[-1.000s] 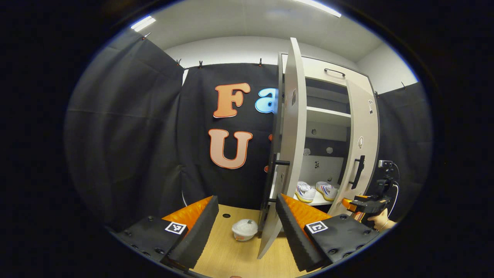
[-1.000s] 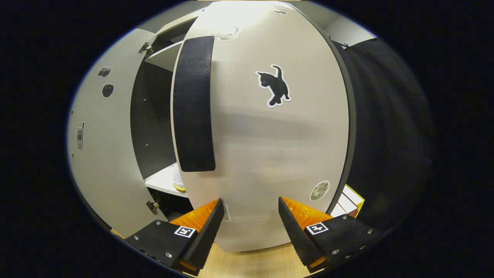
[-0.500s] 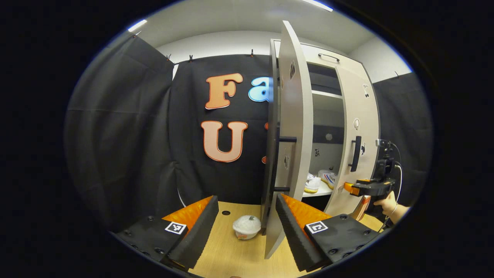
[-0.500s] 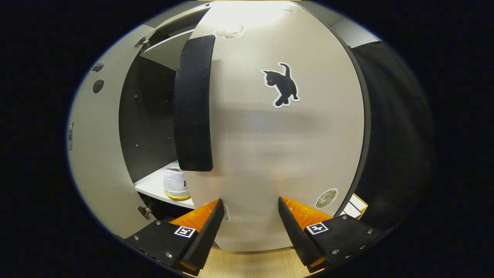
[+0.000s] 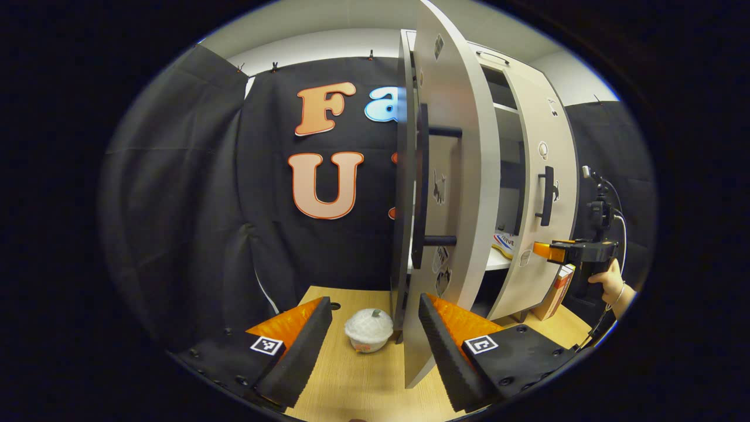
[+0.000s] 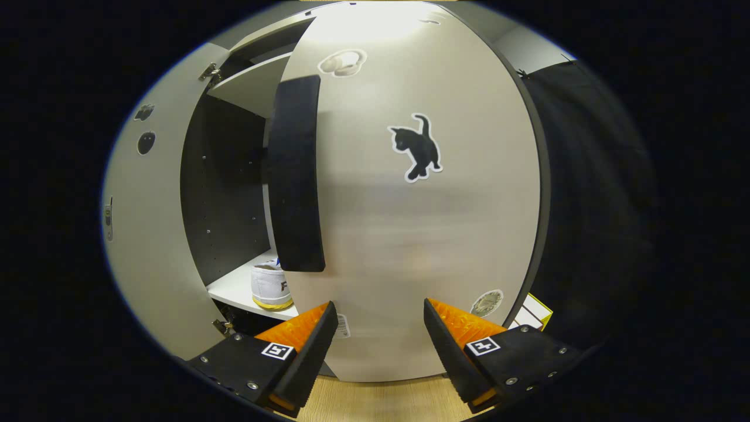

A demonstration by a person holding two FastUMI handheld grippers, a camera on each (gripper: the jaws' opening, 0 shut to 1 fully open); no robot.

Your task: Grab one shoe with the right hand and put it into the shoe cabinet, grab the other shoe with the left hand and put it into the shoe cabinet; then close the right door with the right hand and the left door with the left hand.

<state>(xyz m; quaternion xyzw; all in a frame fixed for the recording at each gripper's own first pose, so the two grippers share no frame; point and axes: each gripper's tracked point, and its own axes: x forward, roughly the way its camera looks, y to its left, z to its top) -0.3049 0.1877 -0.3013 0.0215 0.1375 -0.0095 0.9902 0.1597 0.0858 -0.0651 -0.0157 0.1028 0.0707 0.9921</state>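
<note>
Shoe (image 6: 270,286) on the cabinet shelf (image 6: 240,287); both doors ajar, left gripper (image 5: 375,319) and right gripper (image 6: 378,319) spread wide, holding nothing

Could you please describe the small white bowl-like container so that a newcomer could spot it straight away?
Start at the tall pale shoe cabinet and follow its left door down to the wooden tabletop. The small round white container sits there just left of the door's bottom edge, squat and domed, unlike the upright box beyond the right door.

Right door (image 6: 410,234) flat across ahead, narrow gap to its left; bowl (image 5: 368,329) between left gripper's (image 5: 375,346) fingers.
</note>
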